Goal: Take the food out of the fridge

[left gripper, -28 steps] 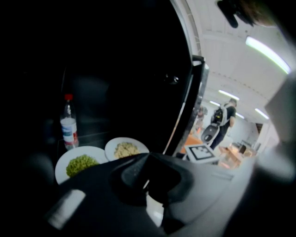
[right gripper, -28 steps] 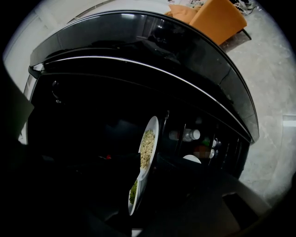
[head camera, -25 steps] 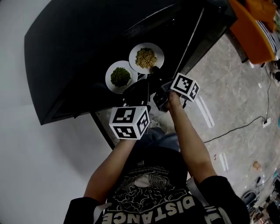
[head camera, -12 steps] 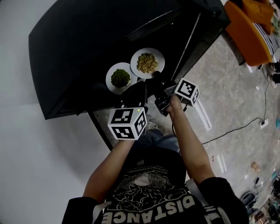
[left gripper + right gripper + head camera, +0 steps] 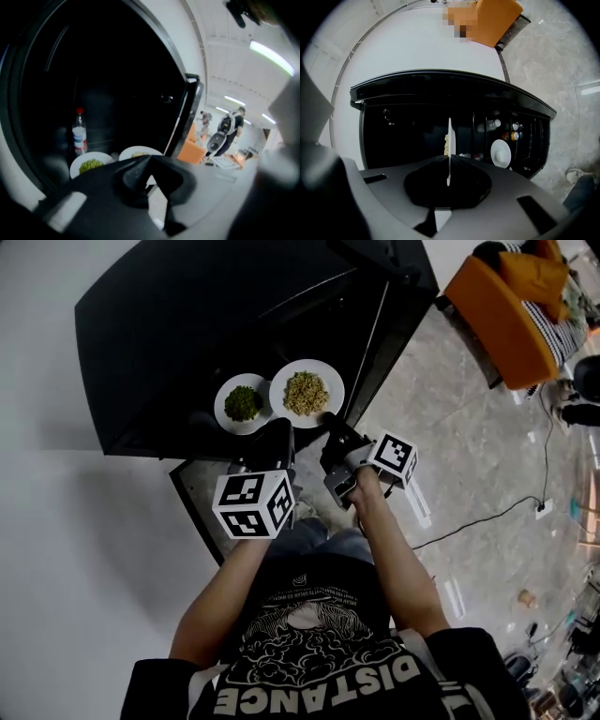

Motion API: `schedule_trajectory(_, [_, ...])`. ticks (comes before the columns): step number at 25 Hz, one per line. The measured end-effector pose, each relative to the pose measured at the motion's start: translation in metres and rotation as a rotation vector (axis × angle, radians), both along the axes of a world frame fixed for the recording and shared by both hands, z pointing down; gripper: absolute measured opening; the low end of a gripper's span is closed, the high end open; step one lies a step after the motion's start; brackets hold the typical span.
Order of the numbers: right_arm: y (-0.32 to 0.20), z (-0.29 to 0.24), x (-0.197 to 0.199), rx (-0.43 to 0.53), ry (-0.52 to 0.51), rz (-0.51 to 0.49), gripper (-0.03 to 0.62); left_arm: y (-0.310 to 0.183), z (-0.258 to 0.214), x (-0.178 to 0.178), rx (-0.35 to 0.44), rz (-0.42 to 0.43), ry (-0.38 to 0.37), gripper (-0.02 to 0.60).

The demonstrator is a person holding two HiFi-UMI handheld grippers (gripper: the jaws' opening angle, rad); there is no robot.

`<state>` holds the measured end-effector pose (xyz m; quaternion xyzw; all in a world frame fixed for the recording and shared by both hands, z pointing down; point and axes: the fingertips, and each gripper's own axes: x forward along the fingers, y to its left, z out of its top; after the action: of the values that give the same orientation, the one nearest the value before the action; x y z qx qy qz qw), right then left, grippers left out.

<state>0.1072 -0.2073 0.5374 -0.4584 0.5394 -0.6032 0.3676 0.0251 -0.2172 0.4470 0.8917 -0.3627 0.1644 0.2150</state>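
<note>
Two white plates sit at the mouth of the black fridge (image 5: pixel 187 334). One holds yellow food (image 5: pixel 307 393), the other green food (image 5: pixel 242 403). My right gripper (image 5: pixel 330 427) has just closed its jaws and is shut on the near rim of the yellow-food plate. That plate shows edge-on between the right gripper's (image 5: pixel 448 157) jaws as a thin white line (image 5: pixel 449 136). My left gripper (image 5: pixel 274 432) hangs just in front of the green-food plate (image 5: pixel 89 165) without touching it. The left gripper's (image 5: pixel 150 159) jaws look shut with nothing in them.
A water bottle (image 5: pixel 79 133) stands behind the green-food plate. The open fridge door holds bottles and cans (image 5: pixel 513 136) and a small white dish (image 5: pixel 500 153). An orange sofa (image 5: pixel 502 306) stands on the right, a cable (image 5: pixel 487 517) lies on the floor, and a person (image 5: pixel 229 129) stands far off.
The right gripper has drawn the yellow-food plate back out of the fridge, toward me and away from the green-food plate. The left gripper rose a little. The green-food plate stayed put.
</note>
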Motion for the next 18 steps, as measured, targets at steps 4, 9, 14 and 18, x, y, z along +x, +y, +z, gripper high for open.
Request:
schedule_trajectory(4, [0.014, -0.018, -0.001, 0.03, -0.009, -0.022, 0.009, 0.002, -0.007, -0.003, 0.024, -0.026, 0.006, 0.002])
schedule_trajectory(9, [0.063, -0.078, 0.012, 0.053, -0.03, -0.097, 0.009, 0.035, -0.056, 0.003, 0.068, -0.091, 0.01, 0.002])
schedule_trajectory(14, [0.086, -0.105, 0.014, 0.074, -0.056, -0.137, 0.009, 0.039, -0.065, -0.013, 0.101, -0.162, 0.023, 0.002])
schedule_trajectory(18, [0.1, -0.135, 0.021, 0.098, -0.051, -0.193, 0.009, 0.042, -0.072, -0.026, 0.12, -0.236, 0.038, 0.002])
